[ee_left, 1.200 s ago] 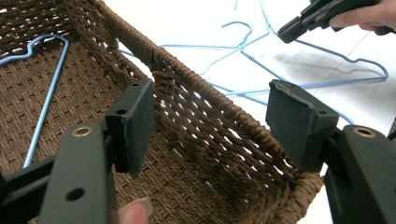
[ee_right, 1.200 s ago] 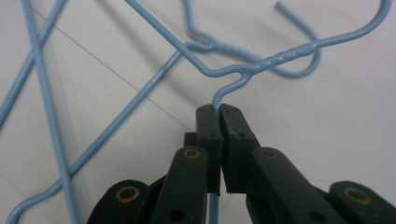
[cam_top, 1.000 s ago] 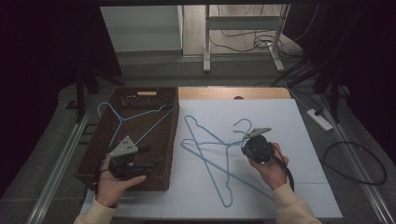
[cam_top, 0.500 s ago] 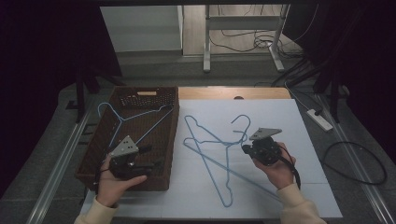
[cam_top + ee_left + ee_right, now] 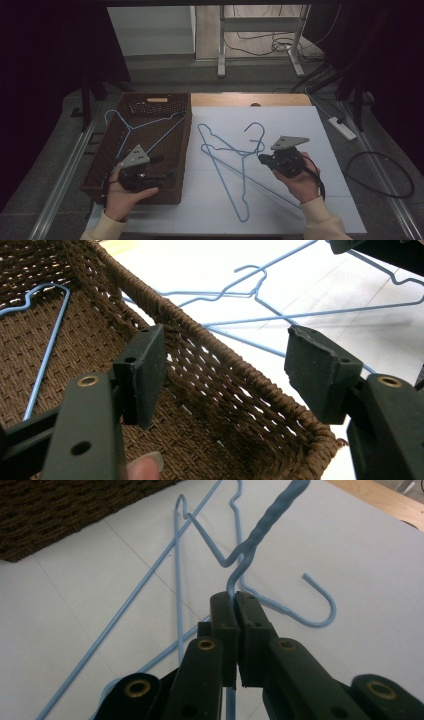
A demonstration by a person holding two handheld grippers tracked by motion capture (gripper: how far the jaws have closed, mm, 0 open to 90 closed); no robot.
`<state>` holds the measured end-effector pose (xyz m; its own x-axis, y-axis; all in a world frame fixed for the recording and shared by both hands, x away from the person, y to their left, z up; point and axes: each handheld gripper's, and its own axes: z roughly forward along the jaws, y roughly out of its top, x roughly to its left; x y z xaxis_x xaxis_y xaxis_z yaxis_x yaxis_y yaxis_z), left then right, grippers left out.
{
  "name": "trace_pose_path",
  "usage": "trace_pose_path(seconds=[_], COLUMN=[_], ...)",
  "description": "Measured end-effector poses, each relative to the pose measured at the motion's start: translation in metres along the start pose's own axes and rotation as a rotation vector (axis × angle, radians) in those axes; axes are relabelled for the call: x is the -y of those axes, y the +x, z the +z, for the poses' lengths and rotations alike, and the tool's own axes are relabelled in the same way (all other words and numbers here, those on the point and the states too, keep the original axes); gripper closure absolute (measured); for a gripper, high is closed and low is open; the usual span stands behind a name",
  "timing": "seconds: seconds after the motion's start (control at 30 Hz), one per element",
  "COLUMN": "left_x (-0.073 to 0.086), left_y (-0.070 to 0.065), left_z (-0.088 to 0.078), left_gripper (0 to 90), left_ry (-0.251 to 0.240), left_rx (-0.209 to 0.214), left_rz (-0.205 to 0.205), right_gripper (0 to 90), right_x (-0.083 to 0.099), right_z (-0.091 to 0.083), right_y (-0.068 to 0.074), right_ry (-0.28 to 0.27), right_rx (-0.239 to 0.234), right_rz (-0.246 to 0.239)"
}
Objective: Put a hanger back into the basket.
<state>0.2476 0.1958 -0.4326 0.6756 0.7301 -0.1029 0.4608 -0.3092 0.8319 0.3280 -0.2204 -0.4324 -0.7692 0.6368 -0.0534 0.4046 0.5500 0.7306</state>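
Observation:
Two blue wire hangers (image 5: 243,186) lie crossed on the white sheet. My right gripper (image 5: 262,159) is shut on the wire of one of them just below its twisted neck (image 5: 270,517); in the right gripper view the pads (image 5: 235,602) pinch that wire. The other hanger's hook (image 5: 322,607) rests on the sheet beside it. A third blue hanger (image 5: 131,131) lies in the brown woven basket (image 5: 186,131). My left gripper (image 5: 167,167) hovers open over the basket's near right corner, and its jaws (image 5: 225,355) straddle the basket rim (image 5: 215,345) with nothing gripped.
The basket stands left of the white sheet (image 5: 300,125). A strip of bare wooden tabletop (image 5: 280,99) runs behind the sheet. On the floor to the right lie a power strip (image 5: 342,127) and cables (image 5: 380,172). A metal desk frame (image 5: 221,55) stands beyond the table.
My right hand has drifted a little up and to the right with the hanger wire in its jaws, tilting so its grey plate shows. The left hand has stayed put.

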Motion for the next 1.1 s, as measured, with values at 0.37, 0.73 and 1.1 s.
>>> trace_pose_path(seconds=[0.37,0.73,1.1], left_x=[-0.028,-0.055,-0.081], left_y=[-0.017,-0.023,-0.027], left_z=[0.011,0.035,0.071], left_gripper=[34.1,34.4,34.9], left_ry=[-0.015,0.013,0.063], left_rx=[0.032,0.065,0.1], left_rz=[0.062,0.101,0.143], right_gripper=[87.7,87.6,87.6], right_x=[-0.003,-0.011,-0.009], right_z=[-0.008,-0.03,-0.045], right_y=[0.0,0.0,-0.004], right_ry=[-0.036,-0.097,-0.123], right_rx=[-0.045,-0.086,-0.118], right_rz=[-0.007,-0.03,-0.03])
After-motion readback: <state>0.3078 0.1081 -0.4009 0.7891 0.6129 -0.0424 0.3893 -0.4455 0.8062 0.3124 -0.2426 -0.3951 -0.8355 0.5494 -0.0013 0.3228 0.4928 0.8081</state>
